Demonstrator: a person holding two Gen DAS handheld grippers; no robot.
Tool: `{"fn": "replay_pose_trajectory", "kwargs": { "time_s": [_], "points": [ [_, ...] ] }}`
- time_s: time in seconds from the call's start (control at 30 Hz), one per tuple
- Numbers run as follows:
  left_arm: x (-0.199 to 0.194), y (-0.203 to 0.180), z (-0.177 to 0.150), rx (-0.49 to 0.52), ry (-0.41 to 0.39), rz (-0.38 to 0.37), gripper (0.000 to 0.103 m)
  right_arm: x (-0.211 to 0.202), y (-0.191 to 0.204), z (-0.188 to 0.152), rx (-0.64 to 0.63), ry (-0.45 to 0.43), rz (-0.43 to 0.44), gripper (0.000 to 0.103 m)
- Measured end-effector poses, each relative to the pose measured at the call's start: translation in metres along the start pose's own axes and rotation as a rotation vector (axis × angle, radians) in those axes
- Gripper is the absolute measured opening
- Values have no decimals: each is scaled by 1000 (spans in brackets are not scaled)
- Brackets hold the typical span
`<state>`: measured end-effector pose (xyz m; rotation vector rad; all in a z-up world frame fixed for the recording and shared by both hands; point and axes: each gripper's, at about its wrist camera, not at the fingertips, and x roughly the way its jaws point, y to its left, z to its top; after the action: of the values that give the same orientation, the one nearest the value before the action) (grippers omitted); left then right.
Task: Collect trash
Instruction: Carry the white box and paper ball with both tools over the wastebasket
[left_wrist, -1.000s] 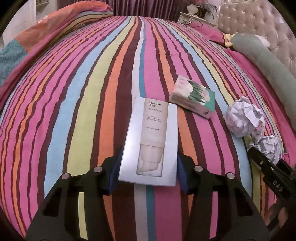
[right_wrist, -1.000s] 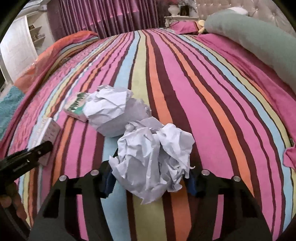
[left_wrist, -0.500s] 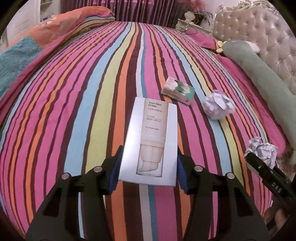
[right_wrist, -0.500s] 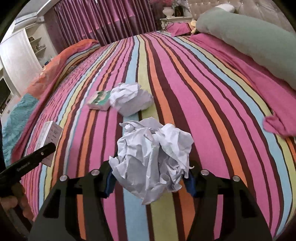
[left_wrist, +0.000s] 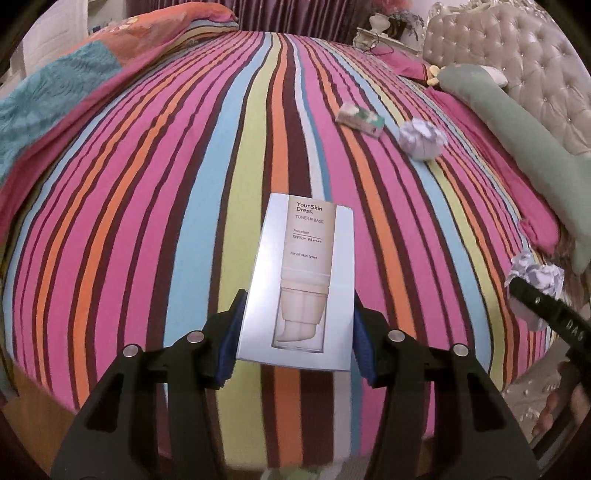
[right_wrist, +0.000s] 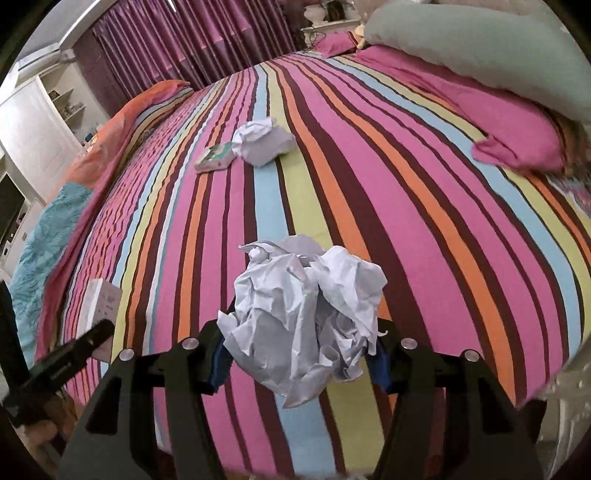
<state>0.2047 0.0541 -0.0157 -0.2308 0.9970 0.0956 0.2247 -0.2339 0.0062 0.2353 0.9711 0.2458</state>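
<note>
My left gripper (left_wrist: 295, 343) is shut on a white skin-cream box (left_wrist: 299, 280), held above the near edge of the striped bed (left_wrist: 147, 192). My right gripper (right_wrist: 299, 354) is shut on a crumpled paper ball (right_wrist: 306, 314), also held above the bed. A second paper ball (left_wrist: 421, 138) and a small green-and-white box (left_wrist: 360, 118) lie far out on the bedspread; both also show in the right wrist view, the ball (right_wrist: 264, 146) and the box (right_wrist: 214, 158). The right gripper with its paper shows at the left view's right edge (left_wrist: 535, 284).
A long grey-green bolster (left_wrist: 524, 147) and a pink pillow (right_wrist: 517, 129) lie along the tufted headboard (left_wrist: 517, 74). A folded orange and teal quilt (left_wrist: 55, 92) lies at the left. A white cabinet (right_wrist: 37, 122) and purple curtains (right_wrist: 192, 40) stand beyond the bed.
Both grippers have drawn back from the bed with their loads still held. The paper ball and small box on the bedspread now look farther away.
</note>
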Motion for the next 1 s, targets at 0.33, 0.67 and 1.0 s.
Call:
{"fn": "replay_pose_trajectory", "kwargs": {
  "time_s": [0.33,0.67,1.0],
  "points": [
    [-25,-1,-57,22,21,-22,51,-24,6,-40,10,21,25,56],
    [-51,-18,-134,106,74,-71,51,-40,3,-99,54,82,65,56],
    [-17,-18,-206,92,307,-113,51,-6,-10,-168,134,327,39,56]
  ]
}}
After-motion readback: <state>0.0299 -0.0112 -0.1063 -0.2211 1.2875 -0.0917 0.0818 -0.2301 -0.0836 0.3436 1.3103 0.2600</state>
